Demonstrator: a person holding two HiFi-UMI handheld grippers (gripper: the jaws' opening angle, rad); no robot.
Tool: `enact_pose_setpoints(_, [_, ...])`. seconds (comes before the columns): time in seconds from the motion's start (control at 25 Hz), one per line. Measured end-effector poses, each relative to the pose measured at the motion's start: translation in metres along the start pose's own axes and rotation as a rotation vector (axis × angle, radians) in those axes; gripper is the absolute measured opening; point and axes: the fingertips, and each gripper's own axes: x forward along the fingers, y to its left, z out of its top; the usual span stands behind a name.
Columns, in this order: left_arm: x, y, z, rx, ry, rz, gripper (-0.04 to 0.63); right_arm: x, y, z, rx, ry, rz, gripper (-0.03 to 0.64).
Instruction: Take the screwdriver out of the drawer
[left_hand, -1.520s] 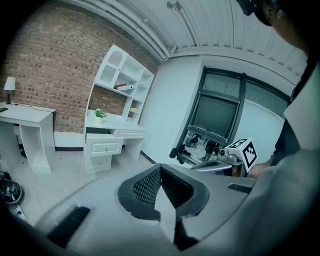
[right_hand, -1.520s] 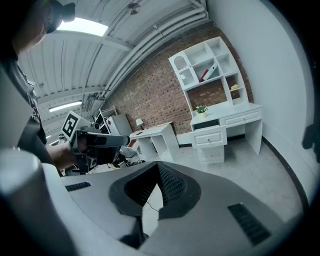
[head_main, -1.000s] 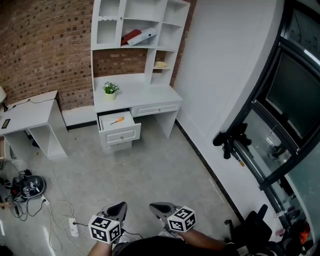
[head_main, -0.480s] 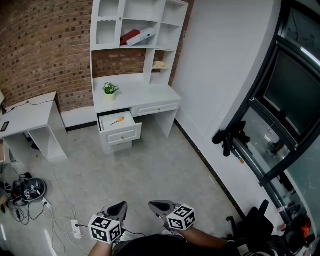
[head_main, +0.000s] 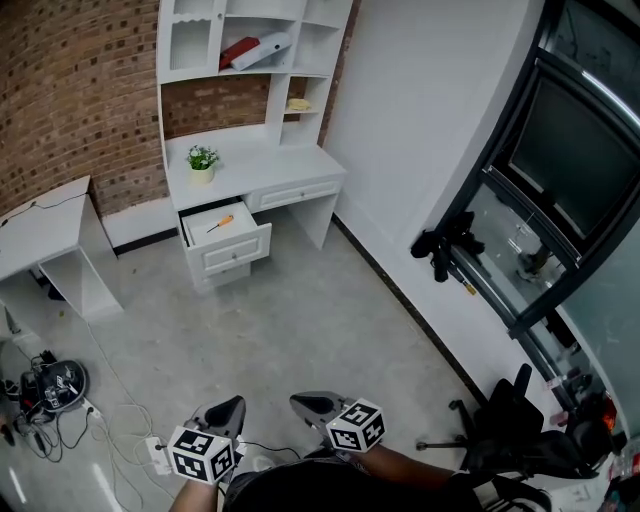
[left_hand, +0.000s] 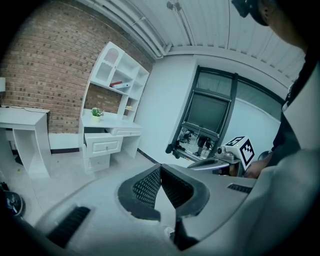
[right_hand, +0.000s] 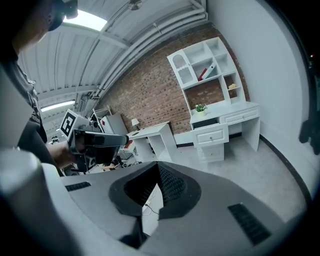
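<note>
An orange-handled screwdriver lies in the open top drawer of the white desk, far across the floor in the head view. Both grippers are held close to the person's body at the bottom of that view, well away from the desk. My left gripper is shut with nothing in it, and so is my right gripper. The left gripper view shows the left gripper pointing past the drawer. In the right gripper view the right gripper faces the desk. Neither gripper view shows the screwdriver.
A potted plant stands on the desk under a shelf unit. A small white table is at left. Cables and a power strip lie on the floor beside the left gripper. An office chair stands at right by the window.
The head view has swung, so the desk now sits further up and left in the picture. Both grippers stay shut and low by the body.
</note>
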Motion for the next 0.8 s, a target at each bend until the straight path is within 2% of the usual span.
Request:
enact_pose_setpoints(0.44, [-0.021,0.024,-0.003,-0.016,-0.016,-0.016,0.018,0.020,0.022,0.003,-0.001,0.009,-0.028,0.005])
enact_pose_setpoints(0.8, [-0.033,0.039,-0.008,-0.052,-0.026,0.011,0.018,0.034,0.027,0.008,-0.006,0.028,-0.017,0.005])
